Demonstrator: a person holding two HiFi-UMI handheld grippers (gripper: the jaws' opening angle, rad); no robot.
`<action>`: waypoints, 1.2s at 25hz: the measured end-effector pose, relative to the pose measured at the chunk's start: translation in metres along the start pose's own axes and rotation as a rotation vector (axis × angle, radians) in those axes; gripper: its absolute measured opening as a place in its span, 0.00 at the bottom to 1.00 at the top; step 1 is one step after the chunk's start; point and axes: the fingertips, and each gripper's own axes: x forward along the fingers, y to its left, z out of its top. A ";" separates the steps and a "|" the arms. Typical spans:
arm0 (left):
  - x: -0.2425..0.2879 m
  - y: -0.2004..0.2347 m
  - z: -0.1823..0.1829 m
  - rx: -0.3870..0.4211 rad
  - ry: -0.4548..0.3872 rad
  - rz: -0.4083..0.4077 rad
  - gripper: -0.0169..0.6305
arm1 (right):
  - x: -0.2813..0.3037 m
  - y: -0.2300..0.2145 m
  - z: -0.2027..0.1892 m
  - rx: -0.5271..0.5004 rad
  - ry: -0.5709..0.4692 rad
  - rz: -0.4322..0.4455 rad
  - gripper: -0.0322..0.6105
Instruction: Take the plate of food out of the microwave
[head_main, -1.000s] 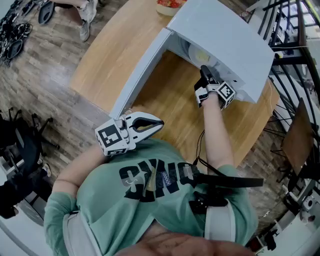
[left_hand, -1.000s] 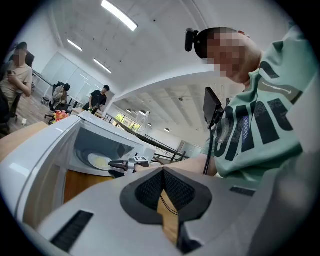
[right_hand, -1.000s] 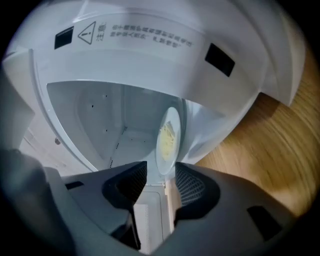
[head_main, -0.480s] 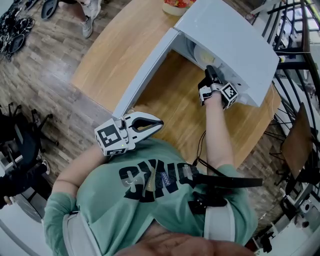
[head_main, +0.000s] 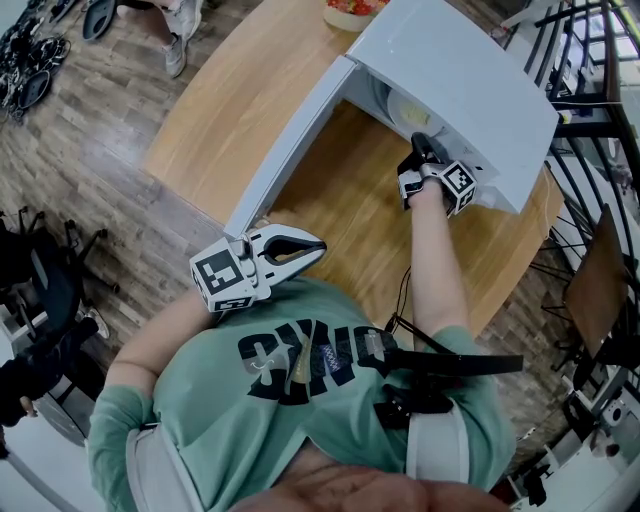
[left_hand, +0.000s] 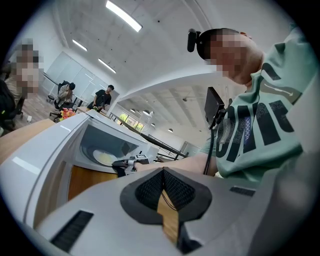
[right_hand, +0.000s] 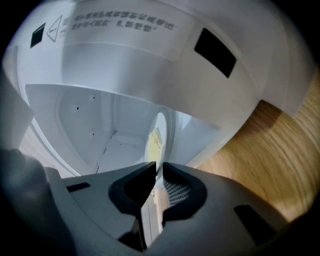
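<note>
Wooden table (head_main: 230, 110): open white microwave (head_main: 460, 70) holds white plate (head_main: 393, 100) of yellow food (head_main: 410, 110); right gripper (head_main: 418, 148) just closed on plate rim; left gripper (head_main: 318, 246) clenched, empty

Right gripper (right_hand: 159, 169): jaws, wide apart a second ago, have just been closing; now narrowed on the rim of the plate (right_hand: 161, 131) inside the microwave (head_main: 470, 85).
</note>
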 end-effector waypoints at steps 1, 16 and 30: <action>0.000 0.000 0.000 -0.001 0.001 0.001 0.03 | 0.000 0.000 0.001 -0.003 -0.001 0.000 0.13; -0.004 -0.002 -0.001 -0.003 0.004 0.011 0.03 | -0.031 0.014 -0.002 0.041 -0.029 0.158 0.08; 0.007 -0.015 -0.001 0.011 0.006 -0.001 0.03 | -0.081 0.014 -0.037 0.067 0.050 0.266 0.08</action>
